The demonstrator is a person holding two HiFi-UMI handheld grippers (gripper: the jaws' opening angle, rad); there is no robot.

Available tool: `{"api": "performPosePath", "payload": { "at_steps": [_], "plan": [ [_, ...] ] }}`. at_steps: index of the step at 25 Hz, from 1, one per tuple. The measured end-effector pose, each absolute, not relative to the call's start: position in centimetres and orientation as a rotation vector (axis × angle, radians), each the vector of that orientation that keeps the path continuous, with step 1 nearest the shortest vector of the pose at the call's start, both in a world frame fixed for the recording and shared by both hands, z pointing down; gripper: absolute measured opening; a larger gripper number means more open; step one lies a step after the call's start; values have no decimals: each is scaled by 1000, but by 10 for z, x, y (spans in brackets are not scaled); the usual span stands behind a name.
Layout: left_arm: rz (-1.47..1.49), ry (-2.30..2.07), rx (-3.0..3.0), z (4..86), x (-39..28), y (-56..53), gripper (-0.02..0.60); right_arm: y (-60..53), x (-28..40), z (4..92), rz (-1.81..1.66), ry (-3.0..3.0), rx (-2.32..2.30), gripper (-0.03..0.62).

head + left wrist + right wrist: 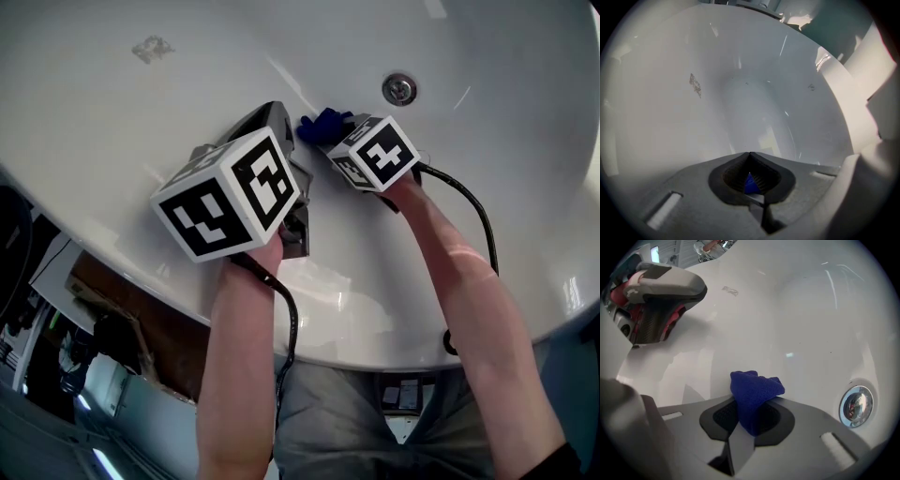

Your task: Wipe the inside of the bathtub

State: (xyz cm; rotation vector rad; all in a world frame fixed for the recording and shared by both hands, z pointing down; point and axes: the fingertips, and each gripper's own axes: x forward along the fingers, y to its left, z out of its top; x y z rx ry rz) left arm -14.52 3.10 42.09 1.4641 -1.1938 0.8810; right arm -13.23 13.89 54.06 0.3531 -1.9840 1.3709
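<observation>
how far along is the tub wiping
Nothing looks done yet: a grey smudge sits on the white bathtub wall and no wiped streaks show. In hand: the right tongs are shut on a crumpled blue cloth, near the round chrome drain; the left tongs are shut. Left: apparently the whole inside, smudge included.

Blue cloth [754, 392] in gripper [749, 416]
</observation>
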Motion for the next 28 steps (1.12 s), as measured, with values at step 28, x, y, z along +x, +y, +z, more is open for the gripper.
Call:
{"api": "performPosePath", "payload": {
  "at_steps": [28],
  "plan": [
    [796,-1370,1569,285,-173,31,3,190,-165,353,1271,-2234,237,71]
  ]
}}
